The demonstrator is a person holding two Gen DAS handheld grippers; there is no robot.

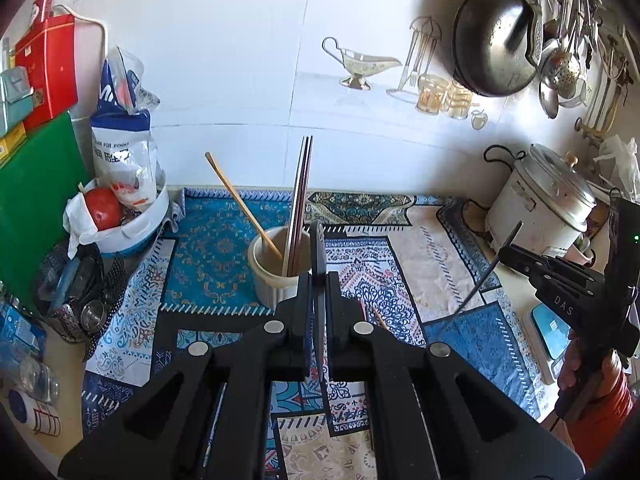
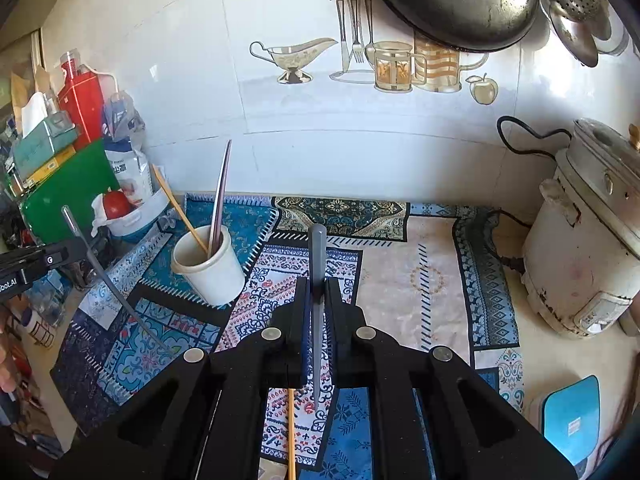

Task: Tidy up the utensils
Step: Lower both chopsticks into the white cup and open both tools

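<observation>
Right wrist: right gripper [image 2: 319, 284] clamps grey chopstick [image 2: 317, 248], cup [image 2: 208, 264] left.

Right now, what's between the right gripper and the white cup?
Nothing stands there: in the right wrist view, only patterned cloth shows between the right gripper, shut on a gray chopstick, and the white cup.
</observation>
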